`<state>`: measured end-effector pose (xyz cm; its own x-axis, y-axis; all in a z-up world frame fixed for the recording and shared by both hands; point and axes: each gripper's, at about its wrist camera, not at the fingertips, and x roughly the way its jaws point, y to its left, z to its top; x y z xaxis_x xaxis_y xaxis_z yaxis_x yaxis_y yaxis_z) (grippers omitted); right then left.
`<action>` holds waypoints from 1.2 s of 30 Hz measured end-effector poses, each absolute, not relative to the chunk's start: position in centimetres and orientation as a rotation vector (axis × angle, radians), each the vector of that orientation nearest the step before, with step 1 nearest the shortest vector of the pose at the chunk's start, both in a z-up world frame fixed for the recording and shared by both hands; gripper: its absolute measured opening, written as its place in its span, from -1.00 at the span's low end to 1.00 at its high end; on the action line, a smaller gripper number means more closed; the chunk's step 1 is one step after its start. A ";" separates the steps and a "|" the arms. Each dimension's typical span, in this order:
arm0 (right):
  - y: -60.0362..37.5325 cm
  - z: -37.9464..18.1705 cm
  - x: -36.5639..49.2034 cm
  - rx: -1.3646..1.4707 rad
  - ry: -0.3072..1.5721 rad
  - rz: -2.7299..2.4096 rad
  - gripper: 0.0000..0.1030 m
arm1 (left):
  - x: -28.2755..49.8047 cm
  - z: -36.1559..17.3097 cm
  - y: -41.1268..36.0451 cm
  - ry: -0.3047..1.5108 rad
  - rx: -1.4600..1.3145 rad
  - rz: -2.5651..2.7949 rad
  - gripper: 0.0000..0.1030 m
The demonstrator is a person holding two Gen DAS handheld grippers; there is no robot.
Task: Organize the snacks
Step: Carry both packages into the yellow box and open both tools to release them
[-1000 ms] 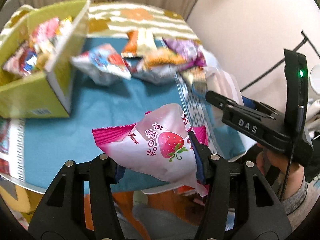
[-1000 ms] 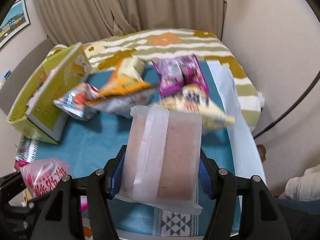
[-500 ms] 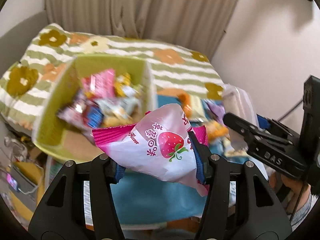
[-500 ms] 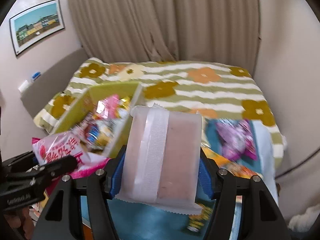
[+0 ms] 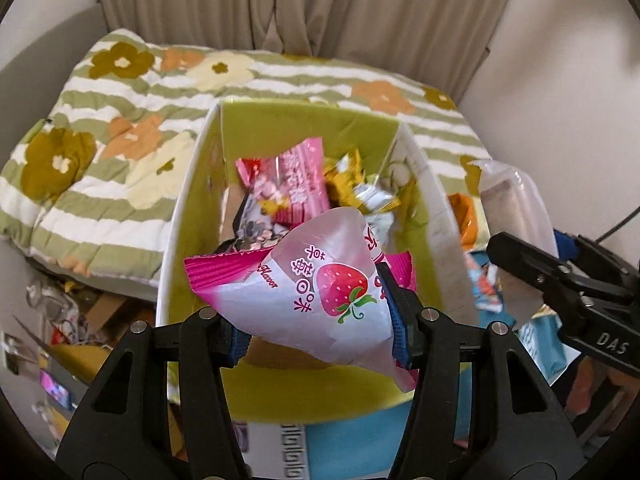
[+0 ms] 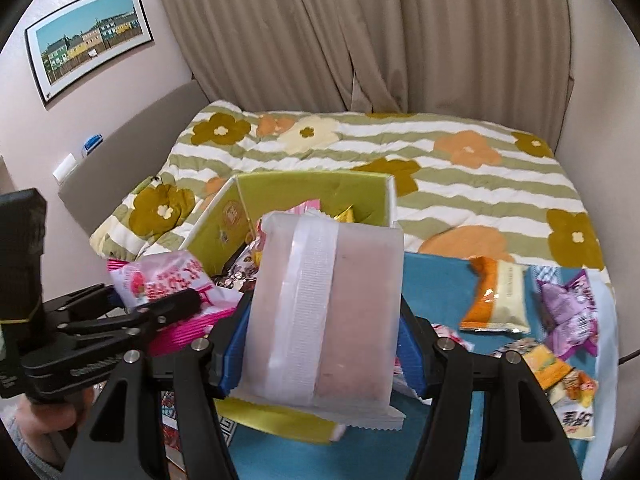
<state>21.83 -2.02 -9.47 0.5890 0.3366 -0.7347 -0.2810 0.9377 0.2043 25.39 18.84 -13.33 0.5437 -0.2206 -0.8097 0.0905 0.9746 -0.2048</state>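
Both hand-held grippers swung from bench snack pile to green box. Left hand-held gripper clamps strawberry packet over box opening. Right hand-held gripper grips frosted wafer pack, probably just short of box, at 12 o'clock. Drop comes next.

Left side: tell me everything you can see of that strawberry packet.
The strawberry packet is a puffy, glossy plastic pouch, pale pink-white with magenta crimped ends, a red strawberry picture and magenta print. The left gripper is shut on it, pads pinching both sides. It is tilted, held above the open green box, which already holds snacks, and touches nothing else visible.
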 end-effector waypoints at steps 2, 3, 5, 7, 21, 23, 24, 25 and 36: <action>-1.3 -10.0 22.2 0.068 0.892 0.356 0.14 | 25.9 -14.5 19.3 1.004 -0.132 -0.198 -0.01; -1.0 -10.2 22.4 0.067 0.901 0.354 0.14 | 26.2 -15.0 19.4 1.016 -0.129 -0.204 0.00; -0.5 -10.8 22.7 0.070 0.920 0.346 0.14 | 26.7 -15.9 19.5 1.041 -0.111 -0.209 0.25; -0.1 -11.2 23.0 0.073 0.934 0.338 0.14 | 26.9 -16.1 19.7 1.029 -0.086 -0.200 0.86; 2.9 -14.1 23.1 0.038 1.016 0.339 0.14 | 24.5 -14.5 23.3 0.968 -0.086 -0.192 0.99; 3.5 -14.7 23.4 0.043 1.036 0.331 0.14 | 24.6 -14.6 23.7 0.959 -0.082 -0.177 0.99; 3.7 -15.0 23.5 0.046 1.045 0.329 0.14 | 24.8 -14.6 23.8 0.959 -0.083 -0.175 0.99; 4.0 -15.3 23.6 0.046 1.052 0.329 0.14 | 24.9 -14.7 24.0 0.958 -0.085 -0.170 0.99; 5.1 -15.8 22.8 -0.018 1.000 0.337 0.99 | 25.4 -15.5 24.9 0.962 -0.098 -0.147 0.99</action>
<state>22.84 5.13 -15.76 0.4930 0.2694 -0.8273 -0.2862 0.9481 0.1382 25.35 24.86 -15.46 0.5632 -0.1684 -0.8090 0.0813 0.9855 -0.1486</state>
